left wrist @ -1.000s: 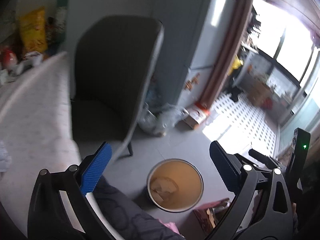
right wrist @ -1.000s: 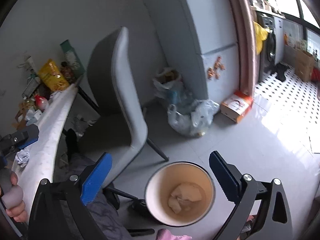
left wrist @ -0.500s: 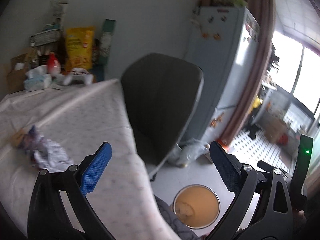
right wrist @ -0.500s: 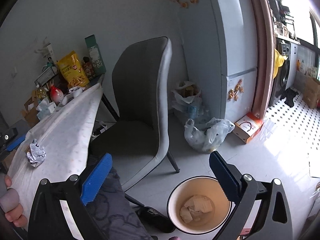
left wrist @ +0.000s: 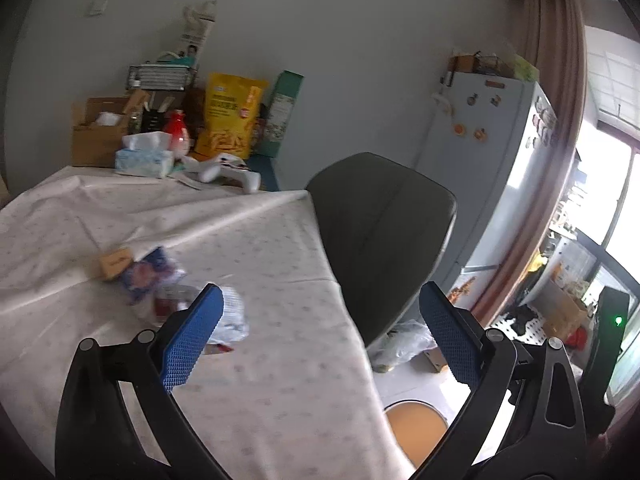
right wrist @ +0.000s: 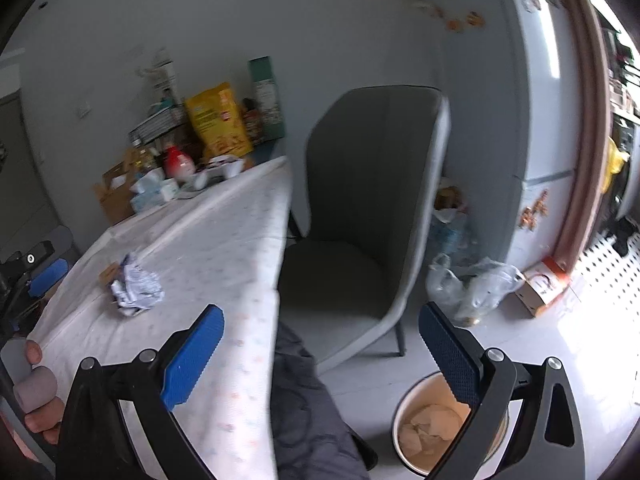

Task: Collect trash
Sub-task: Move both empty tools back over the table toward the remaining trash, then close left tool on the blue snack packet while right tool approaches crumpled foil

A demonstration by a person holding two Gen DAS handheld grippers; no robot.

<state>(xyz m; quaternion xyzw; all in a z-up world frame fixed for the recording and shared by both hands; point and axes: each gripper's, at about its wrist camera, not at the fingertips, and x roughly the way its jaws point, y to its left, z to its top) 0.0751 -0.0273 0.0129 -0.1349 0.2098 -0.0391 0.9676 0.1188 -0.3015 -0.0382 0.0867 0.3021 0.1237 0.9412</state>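
- Across the left half of both views runs the table (left wrist: 280, 360), spread with a pale dotted cloth; a grey chair (right wrist: 372, 184) stands at its far corner and a fridge (left wrist: 492, 168) beyond.
- On the floor beside the person's dark-clothed leg sits the waste bin (right wrist: 404, 412), open-topped, with crumpled paper already lying in it.
- Near the table's middle lies the trash: a crumpled wrapper (right wrist: 136, 290), white with blue print, touching a small tan card (left wrist: 116, 262). In the left wrist view it sits just behind the left finger's tip, blurred.
- My judgement: the wrapper is light, soft and springy, likely thin foil or paper. It should crush easily, so pinching across its bulkiest fold seems safest; a thin edge might slip or tear.
- Left gripper (left wrist: 320, 340): blue pads spread wide, nothing between them, tilted down toward the cloth with the wrapper close ahead.
- Right gripper (right wrist: 322, 348): likewise wide apart and empty, held off the table's edge above the leg, the bin under its right finger.
- At the left margin of the right wrist view, the person's left hand (right wrist: 34, 392) grips its handle.
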